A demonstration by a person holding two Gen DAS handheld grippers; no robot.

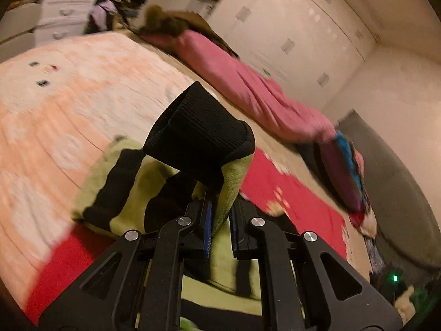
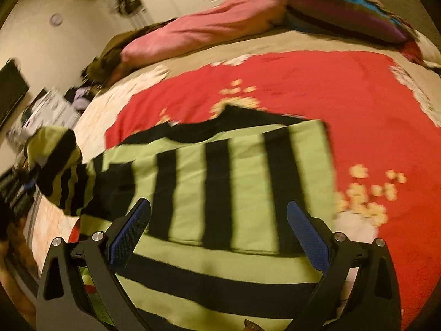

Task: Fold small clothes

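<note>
Green-and-black knit is pinched in the clenched left claw [image 1: 220,220], which holds the sleeve [image 1: 190,143] up off the bed [image 1: 69,88], its black cuff flopping forward over the pads. The right claw [image 2: 219,234] hangs released and empty over the sweater [image 2: 220,171], spread flat on the red blanket [image 2: 344,96]. The body lies to the right of the lifted sleeve, stripes running away from the right claw, so the fold likely goes across.

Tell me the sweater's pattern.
Sweater: green and black stripes, black cuff. Clearest in the right wrist view.
</note>
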